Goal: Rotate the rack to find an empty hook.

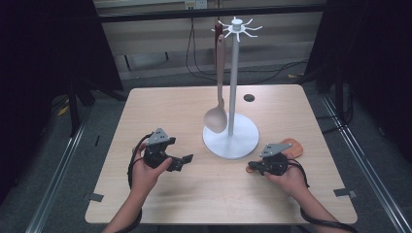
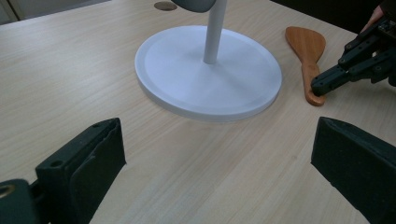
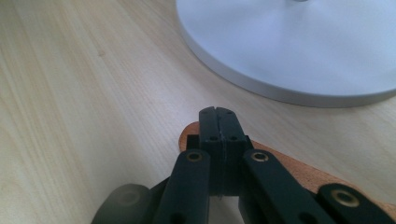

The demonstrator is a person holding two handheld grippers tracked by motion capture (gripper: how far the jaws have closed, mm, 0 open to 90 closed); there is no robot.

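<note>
Pinching down at the handle end of a wooden spatula (image 2: pixel 307 56), the right gripper (image 1: pixel 253 166) works low on the table (image 1: pixel 160 104), its jaws drawn fully together in its own view; whether they have the thin handle between them or merely rest on top of it cannot be told. The spatula lies flat just beside the white round base (image 2: pixel 208 74) of a utensil stand (image 1: pixel 233 82), blade pointing away from the person, handle end toward the table's middle. It looks light, rigid and flat — a thing that will not bend or break, but whose smooth face, lying flush on the tabletop, offers little to grab from above. The handle end is the sensible hold: narrow enough for the jaws, and clear of the stand's base. A grip that far out, though, may let the broad blade droop or swing once lifted. The left gripper (image 1: pixel 183 161) hovers empty near the table's left half, jaws spread wide apart. A pale spoon (image 1: pixel 216 116) hangs from one hook of the stand, its bowl just above the base.
</note>
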